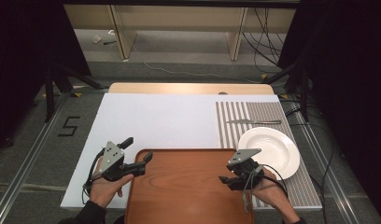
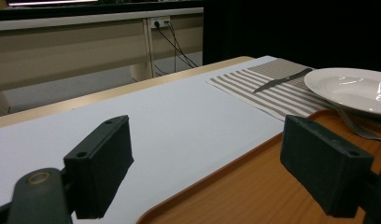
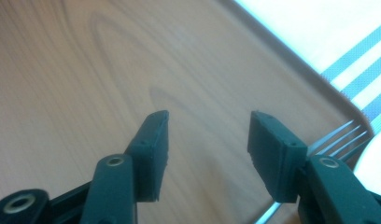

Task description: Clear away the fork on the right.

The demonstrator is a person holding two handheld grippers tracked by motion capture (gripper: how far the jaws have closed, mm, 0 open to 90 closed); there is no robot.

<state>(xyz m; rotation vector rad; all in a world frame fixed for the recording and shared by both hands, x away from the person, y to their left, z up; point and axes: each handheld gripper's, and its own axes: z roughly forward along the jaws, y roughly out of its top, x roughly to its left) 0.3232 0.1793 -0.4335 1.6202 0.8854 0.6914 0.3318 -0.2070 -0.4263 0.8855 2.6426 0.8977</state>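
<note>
A brown wooden tray (image 1: 188,186) lies at the table's near edge. My left gripper (image 1: 138,150) stands open at its far left corner; in the left gripper view (image 2: 207,163) one jaw is over the white board and the other over the tray (image 2: 254,186). My right gripper (image 1: 227,175) hovers open over the tray's right side, and in the right gripper view (image 3: 208,144) only bare tray wood (image 3: 86,70) shows between the jaws. A metal fork (image 3: 340,140) lies just beyond the right jaw at the tray's rim, tines toward the placemat. The fork (image 2: 356,128) reaches under the plate's edge.
A white plate (image 1: 269,150) sits on a striped placemat (image 1: 272,116) to the right of the tray, with a knife (image 1: 253,122) beyond it. A white board (image 1: 156,121) covers the table. Cables and desk legs are on the floor behind.
</note>
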